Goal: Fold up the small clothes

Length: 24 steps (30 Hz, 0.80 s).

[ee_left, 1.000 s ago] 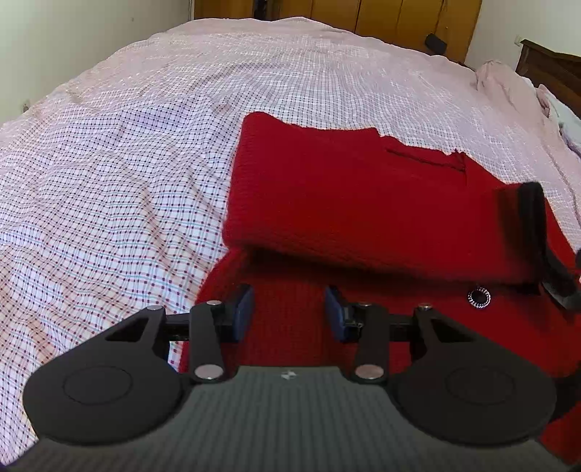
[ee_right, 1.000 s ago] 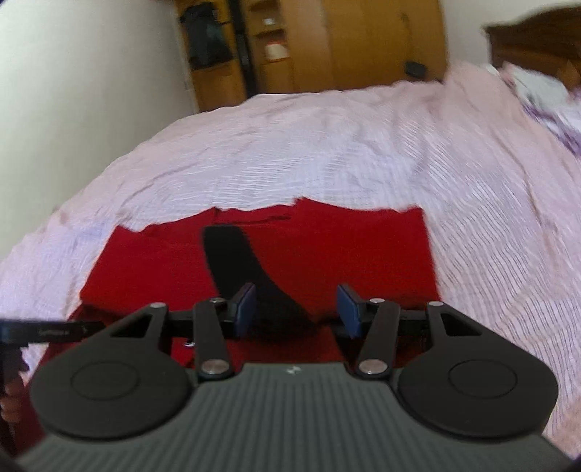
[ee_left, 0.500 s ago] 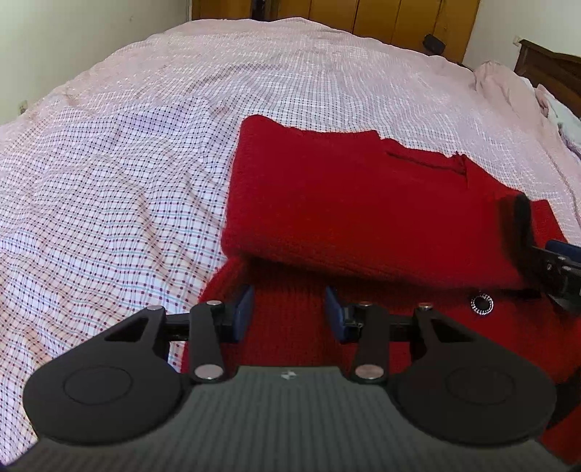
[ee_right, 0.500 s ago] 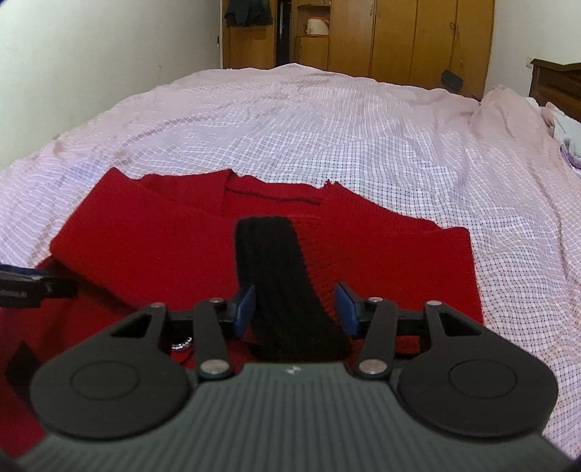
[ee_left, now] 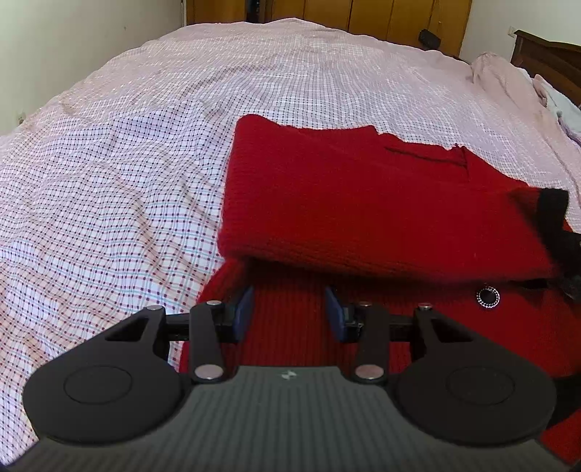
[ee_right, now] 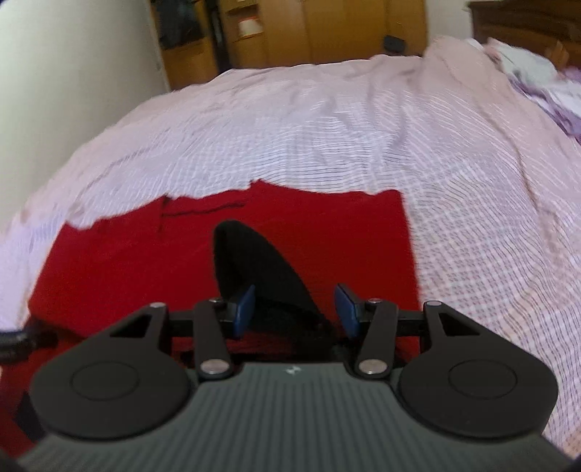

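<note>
Left wrist view showed the red knitted sweater (ee_left: 363, 203) on the checked bed sheet (ee_left: 109, 181), its folded edge running nine to three at twelve o'clock of the half-open, empty left claw (ee_left: 288, 312); the right claw (ee_right: 294, 308), half open, straddled a black band (ee_right: 254, 268) without gripping.

We are in a home bedroom; a bed (ee_left: 152, 152) under a checked sheet fills it; wooden wardrobes (ee_left: 381, 16) line the far wall.

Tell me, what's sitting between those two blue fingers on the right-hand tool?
In the right wrist view, the black cuff of the red sweater runs between the right gripper's open fingers, with red knit beneath it.
</note>
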Motion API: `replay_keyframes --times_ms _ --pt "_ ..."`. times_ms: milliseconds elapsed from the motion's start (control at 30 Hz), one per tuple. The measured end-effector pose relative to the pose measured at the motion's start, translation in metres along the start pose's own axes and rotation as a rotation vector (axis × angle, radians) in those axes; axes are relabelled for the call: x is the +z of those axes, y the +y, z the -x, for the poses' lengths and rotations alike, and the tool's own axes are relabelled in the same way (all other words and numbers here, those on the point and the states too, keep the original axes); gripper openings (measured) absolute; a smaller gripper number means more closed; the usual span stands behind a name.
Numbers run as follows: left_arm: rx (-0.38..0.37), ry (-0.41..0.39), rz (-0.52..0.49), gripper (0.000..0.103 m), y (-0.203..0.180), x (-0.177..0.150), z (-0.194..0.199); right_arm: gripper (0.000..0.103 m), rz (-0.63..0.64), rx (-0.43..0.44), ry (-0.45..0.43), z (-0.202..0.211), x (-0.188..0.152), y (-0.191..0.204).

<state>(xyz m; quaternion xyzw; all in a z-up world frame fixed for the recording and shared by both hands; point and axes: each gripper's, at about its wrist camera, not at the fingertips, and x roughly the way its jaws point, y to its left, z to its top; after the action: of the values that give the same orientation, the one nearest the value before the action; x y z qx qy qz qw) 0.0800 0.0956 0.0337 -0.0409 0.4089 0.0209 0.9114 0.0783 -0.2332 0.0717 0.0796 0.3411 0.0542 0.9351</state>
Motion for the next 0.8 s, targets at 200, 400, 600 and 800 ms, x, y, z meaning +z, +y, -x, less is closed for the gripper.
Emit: replay_keyframes --times_ms 200,400,600,800 --pt "0.000 -0.003 -0.010 0.049 0.000 0.001 -0.002 0.051 -0.041 -0.002 -0.036 0.019 0.005 -0.022" --pt "0.007 -0.004 -0.004 0.049 -0.001 0.002 -0.006 0.051 -0.029 0.035 -0.033 0.012 0.016 -0.026" --pt "0.008 -0.003 -0.011 0.049 0.000 0.002 -0.006 0.051 -0.019 0.023 0.057 -0.029 0.013 -0.025" --pt "0.011 -0.019 -0.007 0.049 0.000 0.003 -0.007 0.015 0.007 0.099 0.046 -0.034 0.008 -0.016"
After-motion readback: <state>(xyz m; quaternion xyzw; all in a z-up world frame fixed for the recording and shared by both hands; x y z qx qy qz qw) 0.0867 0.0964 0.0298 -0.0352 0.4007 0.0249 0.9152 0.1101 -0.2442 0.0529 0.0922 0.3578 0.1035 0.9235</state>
